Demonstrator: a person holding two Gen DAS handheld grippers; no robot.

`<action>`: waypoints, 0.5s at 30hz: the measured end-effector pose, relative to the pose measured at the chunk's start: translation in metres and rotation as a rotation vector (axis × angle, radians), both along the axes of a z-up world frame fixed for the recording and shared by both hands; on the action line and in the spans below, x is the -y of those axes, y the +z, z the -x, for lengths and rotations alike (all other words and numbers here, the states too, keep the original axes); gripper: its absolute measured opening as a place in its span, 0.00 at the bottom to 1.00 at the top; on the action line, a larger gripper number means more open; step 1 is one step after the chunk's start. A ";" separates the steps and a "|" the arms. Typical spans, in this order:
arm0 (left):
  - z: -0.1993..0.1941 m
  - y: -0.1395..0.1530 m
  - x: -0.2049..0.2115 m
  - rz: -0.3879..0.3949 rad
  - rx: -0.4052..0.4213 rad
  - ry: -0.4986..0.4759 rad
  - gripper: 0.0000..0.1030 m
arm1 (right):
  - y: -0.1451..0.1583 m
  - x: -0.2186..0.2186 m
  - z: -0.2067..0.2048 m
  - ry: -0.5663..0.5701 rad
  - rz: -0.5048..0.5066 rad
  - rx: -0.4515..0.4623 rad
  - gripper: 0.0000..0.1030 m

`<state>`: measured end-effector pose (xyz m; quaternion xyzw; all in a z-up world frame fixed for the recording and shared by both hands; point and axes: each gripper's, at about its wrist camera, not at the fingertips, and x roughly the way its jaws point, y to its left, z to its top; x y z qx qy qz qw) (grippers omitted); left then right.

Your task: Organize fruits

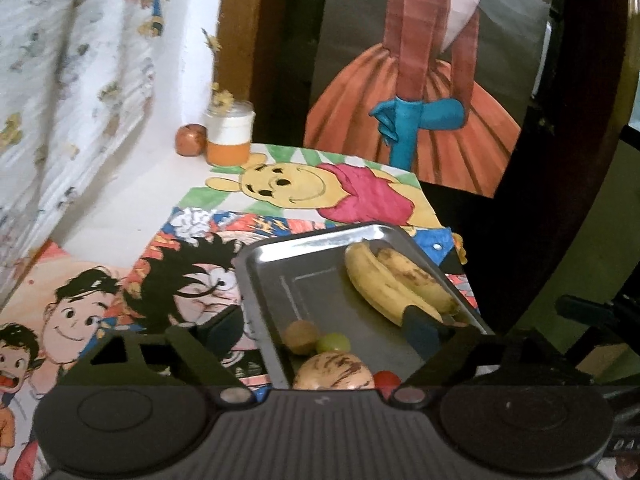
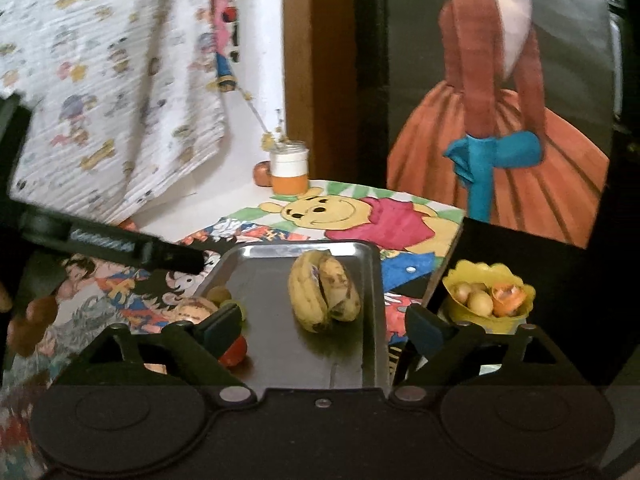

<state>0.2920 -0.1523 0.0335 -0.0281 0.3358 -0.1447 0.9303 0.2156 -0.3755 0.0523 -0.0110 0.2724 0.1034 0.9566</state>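
Note:
A steel tray (image 1: 280,264) (image 2: 372,280) lies on the cartoon-covered table. It holds two bananas (image 1: 394,280) (image 2: 324,296), a brown round fruit (image 1: 302,336), a green grape (image 1: 332,342), a pale streaked fruit (image 1: 332,372) and a small red fruit (image 1: 386,380) (image 2: 234,354). My left gripper (image 1: 324,332) is open, low over the tray's near end, its right finger beside the bananas. My right gripper (image 2: 324,328) is open, its fingers wide apart on either side of the bananas at the tray's near end.
A yellow bowl (image 2: 490,298) of small fruits and peel stands right of the table. An orange-and-white jar (image 1: 230,132) (image 2: 289,172) and a reddish round fruit (image 1: 191,140) (image 2: 262,172) stand at the table's back. A patterned cloth (image 2: 112,92) hangs at left.

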 end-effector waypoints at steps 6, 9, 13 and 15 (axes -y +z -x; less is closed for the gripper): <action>0.019 0.008 -0.018 0.021 0.034 0.066 1.00 | 0.006 0.003 0.003 -0.107 -0.098 -0.056 0.95; 0.029 0.012 -0.028 0.034 0.049 0.094 1.00 | 0.009 -0.003 0.012 -0.101 -0.094 -0.035 0.97; 0.043 0.013 -0.039 0.051 0.065 0.138 1.00 | 0.014 -0.014 0.023 -0.088 -0.077 -0.003 0.99; 0.050 0.013 -0.044 0.059 0.070 0.157 1.00 | 0.015 -0.020 0.029 -0.085 -0.073 0.013 0.99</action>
